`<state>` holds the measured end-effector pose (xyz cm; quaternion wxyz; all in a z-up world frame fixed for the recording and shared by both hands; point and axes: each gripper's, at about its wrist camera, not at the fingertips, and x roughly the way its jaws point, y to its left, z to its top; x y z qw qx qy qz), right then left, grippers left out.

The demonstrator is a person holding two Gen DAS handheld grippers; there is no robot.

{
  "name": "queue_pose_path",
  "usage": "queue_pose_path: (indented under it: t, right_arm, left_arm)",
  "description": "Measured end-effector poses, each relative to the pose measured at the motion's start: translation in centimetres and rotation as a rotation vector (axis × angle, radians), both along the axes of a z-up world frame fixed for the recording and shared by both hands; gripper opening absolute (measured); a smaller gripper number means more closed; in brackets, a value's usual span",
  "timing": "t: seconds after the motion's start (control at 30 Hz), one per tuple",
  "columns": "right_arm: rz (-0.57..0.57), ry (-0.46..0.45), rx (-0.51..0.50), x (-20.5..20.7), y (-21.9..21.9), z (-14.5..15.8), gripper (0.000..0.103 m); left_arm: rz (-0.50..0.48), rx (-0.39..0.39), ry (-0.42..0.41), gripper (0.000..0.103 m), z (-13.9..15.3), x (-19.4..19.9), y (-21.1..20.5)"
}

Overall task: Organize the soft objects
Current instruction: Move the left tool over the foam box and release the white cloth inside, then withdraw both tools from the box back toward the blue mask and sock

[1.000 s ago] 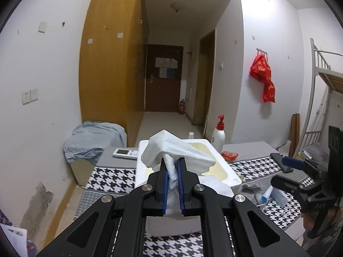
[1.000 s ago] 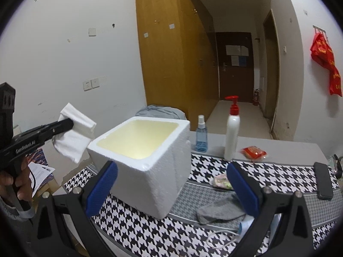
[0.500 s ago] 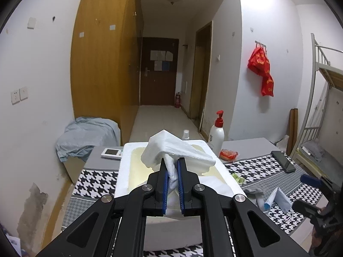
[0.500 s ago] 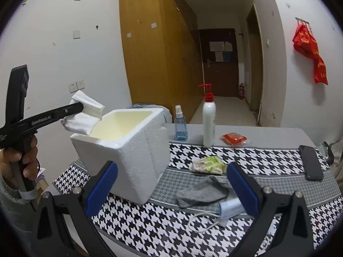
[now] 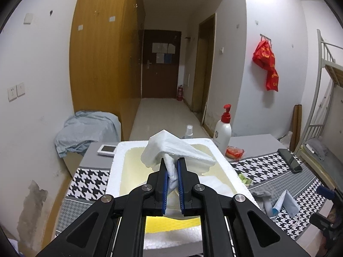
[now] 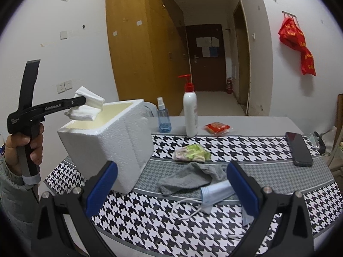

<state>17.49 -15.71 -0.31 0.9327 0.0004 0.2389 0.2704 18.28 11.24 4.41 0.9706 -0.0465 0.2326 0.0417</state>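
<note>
Two fisheye wrist views, both angled slightly downward across one table

The left view sat close above the foam box (image 5: 223,156), facing the corridor door (image 5: 161,64). The right view stood farther back, to the box's right, over the houndstooth table (image 6: 268,147). Both shared box, pump bottle (image 6: 190,113) and door.

Both grippers are built of matte black plastic linkages, fastened with round silver screws, and their jaws are lined with blue pads. White lettering is printed along the left gripper (image 6: 80,102). A grey padded sleeve (image 6: 10,192) with a ribbed cuff is worn.
</note>
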Motion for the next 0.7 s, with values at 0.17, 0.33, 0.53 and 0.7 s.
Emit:
queue_pose_path:
  t: [0.17,0.33,0.53,0.7]
  right_arm:
    - [-0.018,0.011,0.004,-0.1,-0.7,-0.4,0.103]
    - [-0.038,0.022,0.006,0.0,-1.4,-0.7,0.103]
    - [-0.05,0.023,0.013,0.0,-2.0,-0.8,0.103]
    - [-0.056,0.027,0.019,0.1,-2.4,-0.9,0.103]
  left_arm:
    - [0.001,0.012,0.012,0.01,-0.4,0.7,-0.2]
    - [0.004,0.034,0.012,0.057,-0.2,1.1,-0.5]
    - [0.046,0.03,-0.054,0.099,0.2,0.1,-0.6]
    - [0.022,-0.012,-0.069,0.101,0.5,-0.9,-0.9]
